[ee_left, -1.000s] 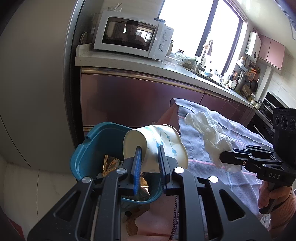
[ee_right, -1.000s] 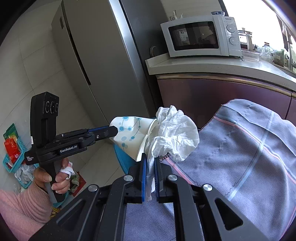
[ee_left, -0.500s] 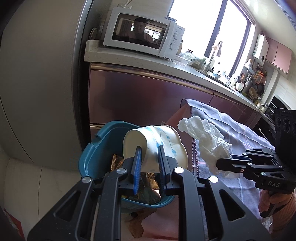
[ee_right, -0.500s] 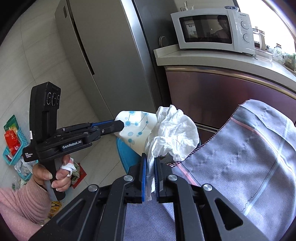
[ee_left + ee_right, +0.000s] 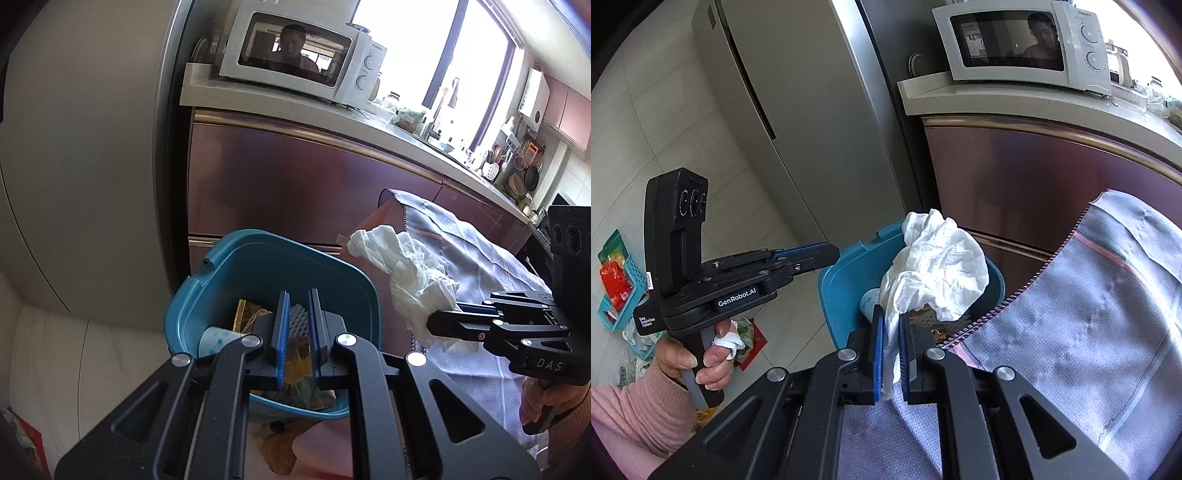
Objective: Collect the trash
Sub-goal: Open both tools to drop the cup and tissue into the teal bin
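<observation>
Left wrist view: the left tongs (image 5: 298, 295) hang over the blue bin (image 5: 334, 275). Their two arms are close together and nothing is between them. They have just been closing. The paper cup (image 5: 218, 338) with blue dots lies down in the bin, at its left side, next to a gold wrapper (image 5: 251, 314) and other trash.

The right tongs (image 5: 443, 326) come in from the right side of this view. They hold a crumpled white tissue (image 5: 410, 269) up in the air, just beside the bin's right edge and above the grey cloth (image 5: 480, 258) that covers the bench.

In the right wrist view, the right tongs (image 5: 891, 314) pinch the tail of the tissue (image 5: 938, 273) tight between the blue pads. The puffy part of the tissue sticks up in front of the bin (image 5: 842, 291). A bit of the paper cup (image 5: 868, 300) peeks out inside the bin. The left tongs (image 5: 827, 254) point at the bin's edge from the left, held by a hand (image 5: 690, 360) in a pink sleeve.

A white microwave (image 5: 1023, 44) sits on the kitchen counter behind, next to a tall grey fridge (image 5: 798, 122).
</observation>
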The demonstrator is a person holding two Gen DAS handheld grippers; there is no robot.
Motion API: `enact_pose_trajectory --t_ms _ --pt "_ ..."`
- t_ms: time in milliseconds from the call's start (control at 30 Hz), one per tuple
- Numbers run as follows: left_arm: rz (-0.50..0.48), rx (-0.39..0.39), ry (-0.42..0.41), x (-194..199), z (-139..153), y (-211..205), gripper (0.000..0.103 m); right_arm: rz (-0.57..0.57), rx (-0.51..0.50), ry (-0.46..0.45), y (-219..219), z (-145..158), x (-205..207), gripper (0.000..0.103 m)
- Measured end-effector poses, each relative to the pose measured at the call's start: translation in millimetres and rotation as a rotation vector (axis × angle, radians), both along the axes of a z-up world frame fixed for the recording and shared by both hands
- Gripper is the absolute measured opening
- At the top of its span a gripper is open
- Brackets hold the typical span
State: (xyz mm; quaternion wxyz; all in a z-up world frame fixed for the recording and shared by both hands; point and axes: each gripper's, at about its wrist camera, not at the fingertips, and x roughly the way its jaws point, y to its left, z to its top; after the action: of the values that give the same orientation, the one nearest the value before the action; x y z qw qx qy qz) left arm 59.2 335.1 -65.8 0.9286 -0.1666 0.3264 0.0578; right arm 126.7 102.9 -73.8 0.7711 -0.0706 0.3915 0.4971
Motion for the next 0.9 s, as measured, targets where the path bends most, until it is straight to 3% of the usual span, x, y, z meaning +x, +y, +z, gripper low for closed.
enact_pose_trajectory --t_ms 400,600,700,833,900 --pt "0.011 -0.006 0.021 5 -14 1 0.01 0.038 -0.071 0.052 31 -12 18 0.007" --pt "0.016 0.004 0.017 3 -13 -1 0.016 0.043 -0.099 0.063 49 -18 26 0.009" --pt "0.019 0.008 0.02 4 -14 -1 0.024 0.032 -0.113 0.079 55 -22 32 0.015" --pt "0.027 0.003 0.017 2 -14 -1 0.035 0.017 -0.124 0.097 55 -28 33 0.038" --pt "0.032 0.004 0.012 0 -13 0 0.04 0.007 -0.115 0.105 52 -28 34 0.039"
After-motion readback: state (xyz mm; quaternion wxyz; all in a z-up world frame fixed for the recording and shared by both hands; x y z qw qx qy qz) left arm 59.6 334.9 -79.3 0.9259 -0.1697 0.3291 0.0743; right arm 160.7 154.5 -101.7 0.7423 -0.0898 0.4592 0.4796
